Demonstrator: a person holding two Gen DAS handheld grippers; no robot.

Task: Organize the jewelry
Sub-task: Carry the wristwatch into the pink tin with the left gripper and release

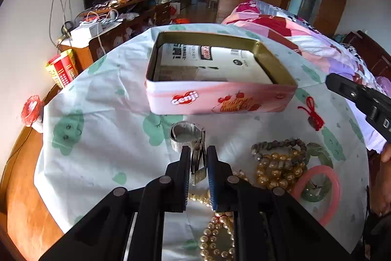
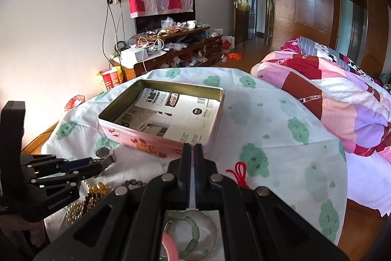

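Jewelry is lying in a loose heap on the cloud-printed cloth (image 1: 102, 99) covering the round table, just in front of an open pink tin (image 1: 220, 99) whose floor is lined with printed paper. The left gripper (image 1: 198, 164) is pinching a silver wristwatch (image 1: 187, 138) by its band, the narrow jaws pressing on the metal links while the watch's looped strap is resting on the cloth between the gripper and the tin. Beside it to the right are sitting a dark bead bracelet (image 1: 278, 146), a pile of gold beads (image 1: 278, 171), a green jade bangle (image 1: 317, 151) and a pink ring-shaped bangle (image 1: 334, 177), with a pearl strand (image 1: 215, 234) trailing under the gripper body. A red knotted cord (image 1: 312, 114) is lying apart, nearer the tin's right corner. The right gripper (image 2: 194, 149) is hovering with its jaws pressed together on nothing, its tips showing against the tin's near wall.
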